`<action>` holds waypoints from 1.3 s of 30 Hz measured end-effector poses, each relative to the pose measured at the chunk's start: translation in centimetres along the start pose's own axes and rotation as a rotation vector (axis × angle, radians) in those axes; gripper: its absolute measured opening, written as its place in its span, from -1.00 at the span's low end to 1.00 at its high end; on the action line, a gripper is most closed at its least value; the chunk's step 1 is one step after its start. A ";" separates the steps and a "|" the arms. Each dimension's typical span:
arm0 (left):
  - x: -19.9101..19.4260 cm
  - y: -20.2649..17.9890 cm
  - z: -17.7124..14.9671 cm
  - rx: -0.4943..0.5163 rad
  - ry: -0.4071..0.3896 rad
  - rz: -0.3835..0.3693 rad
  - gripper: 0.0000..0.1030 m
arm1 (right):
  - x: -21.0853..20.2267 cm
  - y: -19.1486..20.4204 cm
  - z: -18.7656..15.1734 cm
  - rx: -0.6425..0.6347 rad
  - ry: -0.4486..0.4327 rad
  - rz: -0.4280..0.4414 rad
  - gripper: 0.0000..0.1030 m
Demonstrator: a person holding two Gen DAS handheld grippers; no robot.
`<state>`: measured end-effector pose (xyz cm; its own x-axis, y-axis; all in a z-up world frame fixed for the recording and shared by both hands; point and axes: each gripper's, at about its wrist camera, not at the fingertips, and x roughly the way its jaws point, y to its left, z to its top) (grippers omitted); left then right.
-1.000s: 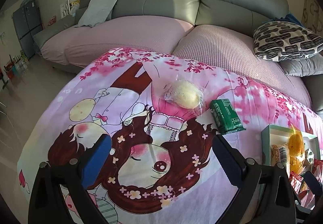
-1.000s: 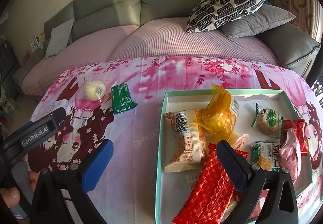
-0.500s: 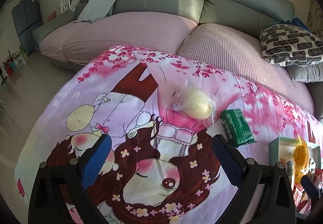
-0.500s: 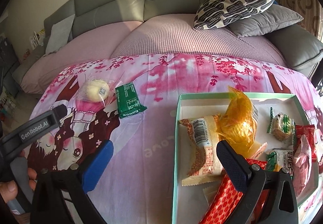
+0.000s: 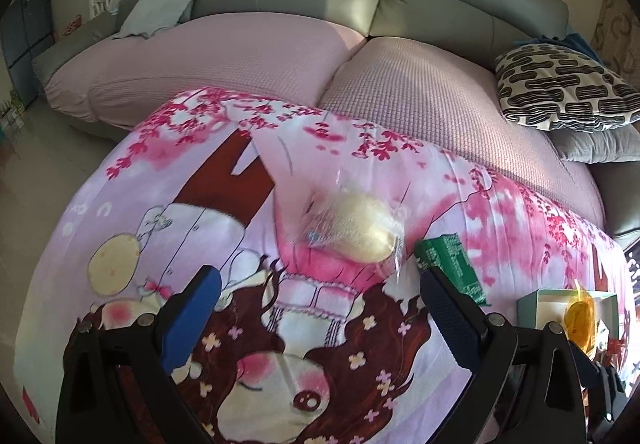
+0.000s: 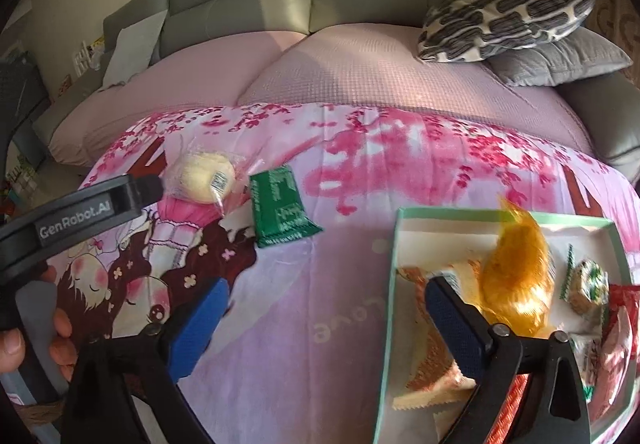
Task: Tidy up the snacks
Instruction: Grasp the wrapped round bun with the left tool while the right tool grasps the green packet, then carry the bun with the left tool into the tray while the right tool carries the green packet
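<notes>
The snack box (image 6: 394, 244) is cut off at the right and bottom frame edges, and its wrappers there blur together. The cartoon cloth (image 6: 340, 284) lies bare between the box and the green packet (image 6: 282, 209), which sits just beside the clear-wrapped yellow bun (image 5: 360, 228). The left tool (image 5: 316, 296) is spread wide, holding nothing. The right tool (image 6: 324, 304) is closing, nothing between its pads.

Bare cloth (image 6: 340, 284) between packet (image 6: 280, 207), box (image 6: 390, 308).
</notes>
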<state>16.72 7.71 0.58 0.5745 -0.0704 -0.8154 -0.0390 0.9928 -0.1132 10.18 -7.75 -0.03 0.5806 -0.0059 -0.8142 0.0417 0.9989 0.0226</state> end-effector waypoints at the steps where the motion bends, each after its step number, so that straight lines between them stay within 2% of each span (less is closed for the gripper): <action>1: 0.5 -0.1 0.4 0.005 0.007 -0.013 0.94 | 0.5 0.3 0.4 -0.006 0.002 0.009 0.85; 5: 3.0 -0.6 1.8 0.033 0.051 -0.040 0.93 | 3.1 1.5 2.1 -0.030 0.026 0.026 0.65; 8: 5.0 -0.9 2.3 0.038 0.098 -0.075 0.93 | 5.2 2.2 3.0 -0.049 0.050 0.029 0.63; 9: 5.6 -1.0 2.4 0.038 0.114 -0.081 0.91 | 5.8 2.3 3.2 -0.053 0.057 0.031 0.56; 11: 6.6 -1.1 2.6 0.039 0.129 -0.085 0.74 | 7.0 2.5 3.5 -0.061 0.074 0.023 0.43; 14: 7.8 -1.1 2.6 0.031 0.155 -0.097 0.61 | 8.4 2.3 3.8 -0.062 0.088 0.012 0.26; 18: 8.5 -1.1 2.7 0.016 0.165 -0.128 0.46 | 9.2 1.8 4.0 -0.034 0.105 0.077 -0.06; 21: 8.6 -1.0 2.7 0.003 0.158 -0.152 0.23 | 8.9 1.6 3.9 -0.020 0.098 0.095 -0.17; 22: 8.5 -1.0 2.6 -0.006 0.156 -0.167 0.14 | 8.6 1.5 3.8 -0.015 0.094 0.102 -0.18; 25: 7.8 -1.0 2.4 -0.022 0.141 -0.167 0.06 | 7.2 1.0 3.4 0.003 0.077 0.128 -0.18; 27: 6.4 -1.1 2.1 -0.032 0.116 -0.178 0.06 | 5.5 0.4 2.9 0.023 0.055 0.141 -0.18; 32: 1.5 -2.6 0.7 -0.051 0.045 -0.258 0.06 | 0.0 -1.8 1.2 0.088 -0.021 0.144 -0.18; 36: -2.1 -5.6 -1.2 -0.021 0.022 -0.344 0.06 | -4.4 -5.2 -0.4 0.150 -0.060 0.080 -0.18; 39: -3.9 -8.4 -3.0 0.016 0.033 -0.406 0.06 | -7.4 -8.6 -1.9 0.193 -0.082 -0.027 -0.18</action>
<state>12.35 -0.68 2.99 0.5142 -0.4600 -0.7239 0.1988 0.8850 -0.4211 4.00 -16.17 4.70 0.6407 -0.0446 -0.7665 0.2090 0.9707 0.1182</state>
